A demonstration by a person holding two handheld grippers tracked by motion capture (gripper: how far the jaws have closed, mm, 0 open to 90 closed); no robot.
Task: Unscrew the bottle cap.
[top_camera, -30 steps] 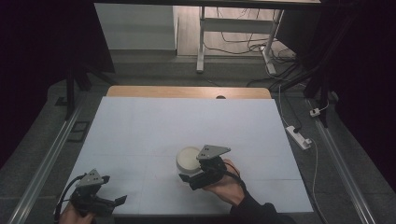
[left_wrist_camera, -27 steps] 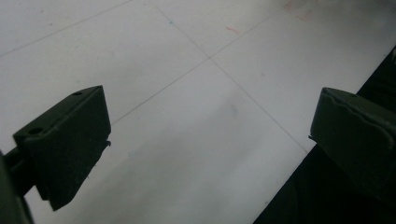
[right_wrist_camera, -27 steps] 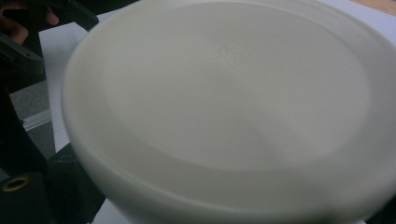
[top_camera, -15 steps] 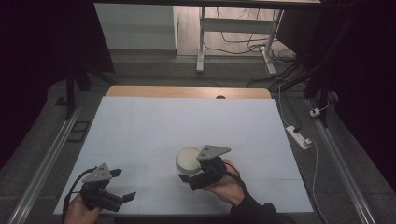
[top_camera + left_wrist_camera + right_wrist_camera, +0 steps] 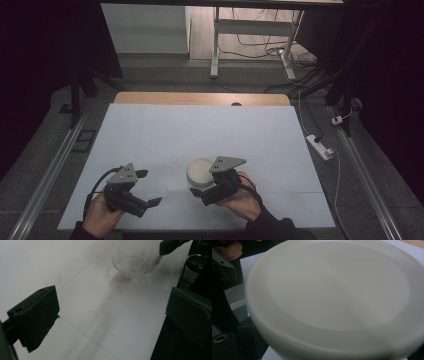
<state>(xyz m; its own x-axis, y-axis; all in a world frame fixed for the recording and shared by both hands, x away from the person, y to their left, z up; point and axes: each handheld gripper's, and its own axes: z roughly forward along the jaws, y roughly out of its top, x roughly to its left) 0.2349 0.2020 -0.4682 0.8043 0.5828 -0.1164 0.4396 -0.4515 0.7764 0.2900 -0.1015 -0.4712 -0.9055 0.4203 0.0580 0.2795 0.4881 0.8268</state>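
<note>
White worktop (image 5: pixel 165 135): the left tongs (image 5: pixel 145 187), jaws spread and empty, have moved nearer the jar (image 5: pixel 200 171). Right tongs (image 5: pixel 200 192) stay at it; whether they grip it I cannot tell.

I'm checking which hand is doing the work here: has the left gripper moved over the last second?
Yes. The left gripper has moved away from the table's near edge and rightward, toward the white-lidded jar, with its jaws open.

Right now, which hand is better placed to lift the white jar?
Right. The right gripper is already against the white jar, while the left gripper, fingers open, sits apart on the table.
</note>
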